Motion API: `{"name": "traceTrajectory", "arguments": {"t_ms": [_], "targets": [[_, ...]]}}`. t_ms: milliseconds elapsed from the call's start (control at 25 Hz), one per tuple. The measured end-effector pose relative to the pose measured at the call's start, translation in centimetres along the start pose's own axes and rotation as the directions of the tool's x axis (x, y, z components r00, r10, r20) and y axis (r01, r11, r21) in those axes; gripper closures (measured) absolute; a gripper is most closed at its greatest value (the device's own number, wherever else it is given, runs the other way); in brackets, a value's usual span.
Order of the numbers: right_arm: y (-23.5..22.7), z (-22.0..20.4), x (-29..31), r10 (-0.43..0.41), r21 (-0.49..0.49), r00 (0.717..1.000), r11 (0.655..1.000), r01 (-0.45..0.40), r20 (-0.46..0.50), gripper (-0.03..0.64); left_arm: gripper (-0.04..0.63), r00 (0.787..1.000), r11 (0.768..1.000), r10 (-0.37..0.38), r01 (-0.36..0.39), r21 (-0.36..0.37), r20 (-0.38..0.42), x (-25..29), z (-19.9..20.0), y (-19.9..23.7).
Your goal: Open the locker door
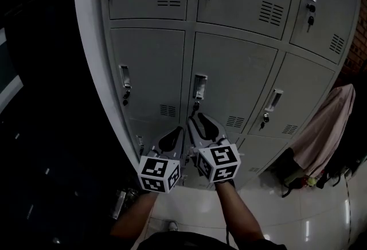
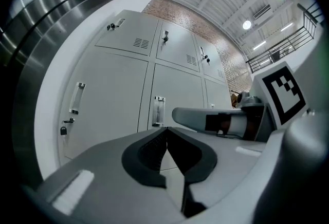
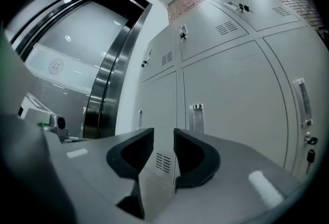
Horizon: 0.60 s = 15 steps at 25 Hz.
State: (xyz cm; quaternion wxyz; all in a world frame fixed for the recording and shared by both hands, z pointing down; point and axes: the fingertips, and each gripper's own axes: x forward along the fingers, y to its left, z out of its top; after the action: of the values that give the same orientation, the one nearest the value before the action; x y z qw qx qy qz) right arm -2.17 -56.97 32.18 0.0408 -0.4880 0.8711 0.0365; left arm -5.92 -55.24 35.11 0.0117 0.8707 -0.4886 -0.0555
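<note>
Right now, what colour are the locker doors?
The locker doors are light grey; left gripper view.

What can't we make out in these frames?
- Head view: bottom-row grey metal locker doors, mostly hidden behind the left tongs and right tongs.
- Head view: small dark keys in the locks, too small and dim to read their turn.
- Head view: pink draped cloth, its support lost in shadow.

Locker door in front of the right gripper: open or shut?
Shut. The locker door lies flush with the neighbouring doors, no gap at its edges; the right gripper is open and empty, short of the handle.
</note>
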Motion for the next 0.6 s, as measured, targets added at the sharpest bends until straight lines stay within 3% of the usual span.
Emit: {"name": "traceTrajectory", "arguments": {"t_ms": [320, 600], "targets": [[-2.9, 0.4, 4.3, -0.070, 0.001, 0.998, 0.998, 0.070, 0.000, 0.495, 0.589, 0.998, 0.998, -0.063, 0.063, 0.000, -0.001, 2.9, 0.2, 1.8], [-4.7, 0.9, 7.6, -0.081, 0.006, 0.997, 0.997, 0.081, -0.009, 0.466, 0.589, 0.996, 0.996, -0.094, 0.094, 0.008, -0.005, 4.7, 0.0, 2.9]]}}
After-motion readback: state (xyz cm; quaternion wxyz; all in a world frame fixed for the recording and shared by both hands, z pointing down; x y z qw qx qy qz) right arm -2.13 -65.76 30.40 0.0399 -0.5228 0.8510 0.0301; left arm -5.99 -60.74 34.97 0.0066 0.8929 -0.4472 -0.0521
